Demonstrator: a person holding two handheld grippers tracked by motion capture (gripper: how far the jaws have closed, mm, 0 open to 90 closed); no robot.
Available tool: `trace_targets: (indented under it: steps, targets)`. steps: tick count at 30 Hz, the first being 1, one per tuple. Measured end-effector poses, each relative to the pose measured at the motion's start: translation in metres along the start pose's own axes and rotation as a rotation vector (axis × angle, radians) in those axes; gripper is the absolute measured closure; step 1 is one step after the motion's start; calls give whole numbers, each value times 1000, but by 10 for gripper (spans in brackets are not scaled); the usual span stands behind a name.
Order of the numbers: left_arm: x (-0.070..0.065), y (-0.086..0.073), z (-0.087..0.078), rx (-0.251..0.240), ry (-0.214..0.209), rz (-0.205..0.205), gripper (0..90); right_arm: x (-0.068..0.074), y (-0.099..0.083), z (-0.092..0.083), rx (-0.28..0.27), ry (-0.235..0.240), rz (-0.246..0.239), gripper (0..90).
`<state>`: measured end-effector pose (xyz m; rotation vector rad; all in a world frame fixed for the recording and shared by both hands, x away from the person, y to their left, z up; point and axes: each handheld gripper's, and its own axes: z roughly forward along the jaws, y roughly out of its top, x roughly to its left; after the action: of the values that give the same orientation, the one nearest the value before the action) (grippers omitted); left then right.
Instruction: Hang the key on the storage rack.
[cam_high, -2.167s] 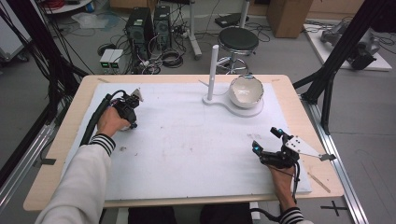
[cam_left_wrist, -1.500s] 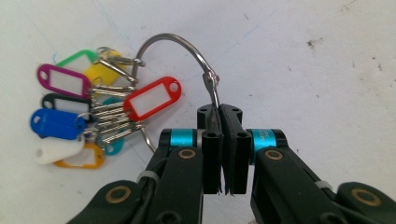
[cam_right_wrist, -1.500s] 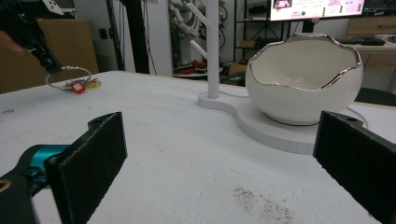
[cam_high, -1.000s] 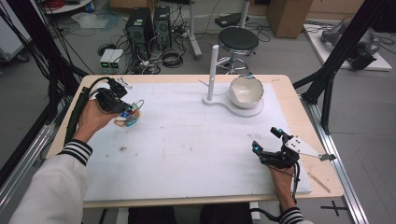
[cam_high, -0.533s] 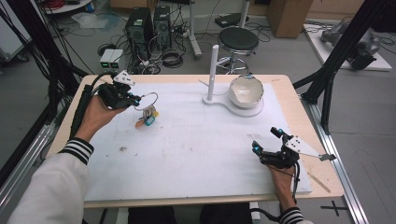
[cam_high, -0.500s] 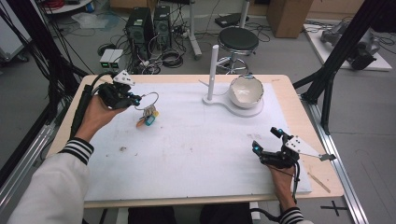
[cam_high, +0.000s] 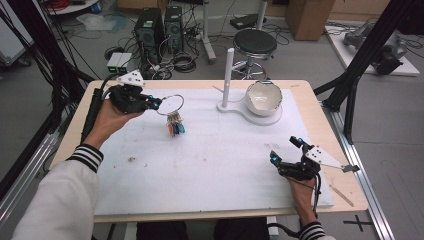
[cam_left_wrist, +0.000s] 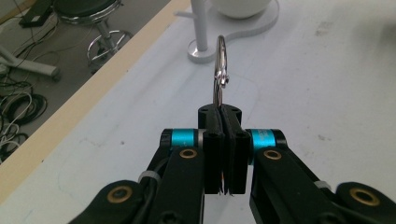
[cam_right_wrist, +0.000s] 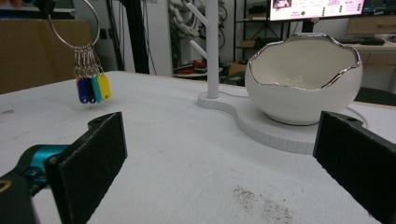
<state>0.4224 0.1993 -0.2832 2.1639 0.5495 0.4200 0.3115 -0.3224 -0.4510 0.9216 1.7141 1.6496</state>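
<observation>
White mat (cam_high: 215, 165) on wooden table (cam_high: 305, 90)

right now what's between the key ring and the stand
Nothing: in the high view only bare white mat lies between the key ring, held off the table by the left gripper, and the stand.

The key ring (cam_right_wrist: 74, 25) is thin polished metal, its tags (cam_right_wrist: 93, 88) glossy coloured plastic. The left tool (cam_left_wrist: 223, 135) has matt black plastic jaws with shiny teal metal collars and brass-coloured rivets. The bowl (cam_right_wrist: 303, 79) is glossy white ceramic with a silvery rim. The desk (cam_high: 300, 87) is pale wood under a matt, scuffed white sheet (cam_high: 220, 155).
</observation>
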Motion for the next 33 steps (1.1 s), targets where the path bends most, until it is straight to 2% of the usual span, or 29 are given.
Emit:
trace_targets:
  steps: [6,8,13,16,22,25,33]
  targets:
    - [0,18,6,-60,-69,4,876,0,0,0,-1,-1,-1,23]
    - [0,24,9,-67,-89,13,876,0,0,0,-1,0,-2,23]
    - [-1,38,20,-80,-124,28,877,0,0,0,-2,-2,-4,23]
    - [-1,45,26,-71,-131,38,876,0,0,0,-2,-1,-4,23]
    - [2,60,36,-91,-161,43,876,0,0,0,-1,1,-11,23]
    - [4,68,41,-87,-174,51,876,1,0,0,-2,0,-12,23]
    - [5,87,58,-89,-219,50,876,0,0,0,0,0,-2,23]
